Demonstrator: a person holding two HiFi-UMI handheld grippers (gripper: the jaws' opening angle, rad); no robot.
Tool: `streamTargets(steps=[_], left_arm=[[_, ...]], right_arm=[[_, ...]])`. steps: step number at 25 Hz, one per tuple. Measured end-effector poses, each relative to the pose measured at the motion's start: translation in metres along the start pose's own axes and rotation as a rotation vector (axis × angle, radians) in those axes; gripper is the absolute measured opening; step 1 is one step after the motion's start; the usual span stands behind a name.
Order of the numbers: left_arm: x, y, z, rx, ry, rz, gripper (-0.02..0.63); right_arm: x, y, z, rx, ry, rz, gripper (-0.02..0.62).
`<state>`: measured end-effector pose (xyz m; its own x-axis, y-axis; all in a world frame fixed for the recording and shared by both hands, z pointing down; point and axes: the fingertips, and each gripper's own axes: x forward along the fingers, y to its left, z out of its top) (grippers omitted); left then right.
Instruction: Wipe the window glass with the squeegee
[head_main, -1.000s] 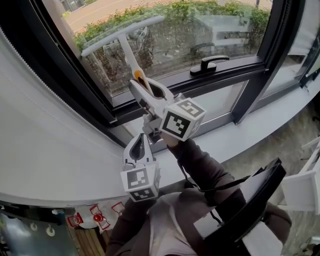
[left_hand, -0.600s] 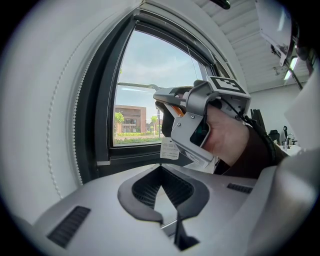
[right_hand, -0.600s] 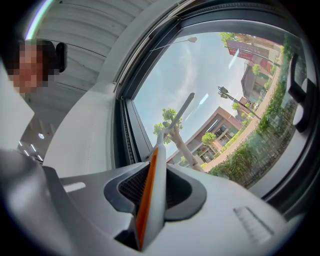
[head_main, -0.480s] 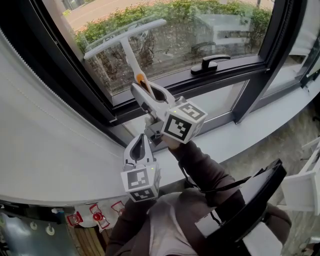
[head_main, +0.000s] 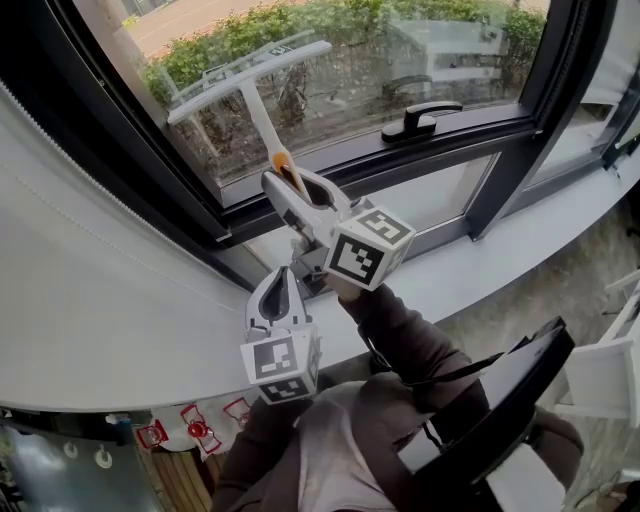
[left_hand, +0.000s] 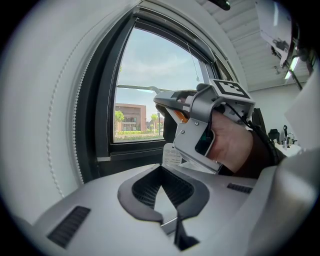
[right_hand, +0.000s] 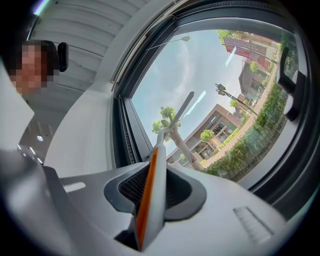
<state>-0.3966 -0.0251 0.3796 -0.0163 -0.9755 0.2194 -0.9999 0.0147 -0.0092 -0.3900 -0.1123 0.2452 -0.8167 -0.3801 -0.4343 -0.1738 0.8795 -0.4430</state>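
Right gripper (head_main: 287, 183) is clenched on the squeegee (head_main: 256, 100), sitting about middle of the head view. In the right gripper view the jaws are pinched around the orange-and-white handle (right_hand: 149, 200), which runs straight up between them. The stem runs up and to the left from there, ending in the long white blade in the upper left of the frame. The blade sits tilted, left end lower than the right. It lies over the window glass (head_main: 420, 60) and looks like it's on the pane, though I can't say for sure it's touching.

Left gripper (head_main: 279, 280) is just below the right one, lower middle of the frame, also pointing up toward the window. In its own view the jaws are closed together at the tips with nothing between them (left_hand: 161, 170). That same view shows the right gripper (left_hand: 172, 102) up ahead, with the person's hand (left_hand: 232, 145) wrapped round its grip.

The black window handle (head_main: 417, 117) is on the frame to the right of the squeegee, well apart from it. The white sill (head_main: 520, 250) runs along the right side below that. Outside the glass there's a green hedge (head_main: 330, 20) along the top of the frame.
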Motion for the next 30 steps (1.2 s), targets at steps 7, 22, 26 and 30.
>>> streamTargets(steps=[7, 22, 26, 30], left_arm=[[0.000, 0.000, -0.002, 0.001, 0.009, 0.003, 0.000], [-0.002, 0.003, -0.009, 0.007, 0.023, 0.009, 0.000], [-0.004, 0.004, -0.011, 0.007, 0.029, 0.011, 0.000], [-0.005, 0.003, -0.010, 0.010, 0.032, 0.014, 0.000]], right_arm=[[-0.004, -0.003, -0.007, 0.012, 0.013, -0.005, 0.075], [-0.015, -0.012, -0.026, 0.036, 0.044, -0.023, 0.072], [-0.018, -0.013, -0.031, 0.045, 0.051, -0.025, 0.072], [-0.021, -0.013, -0.035, 0.055, 0.058, -0.018, 0.067]])
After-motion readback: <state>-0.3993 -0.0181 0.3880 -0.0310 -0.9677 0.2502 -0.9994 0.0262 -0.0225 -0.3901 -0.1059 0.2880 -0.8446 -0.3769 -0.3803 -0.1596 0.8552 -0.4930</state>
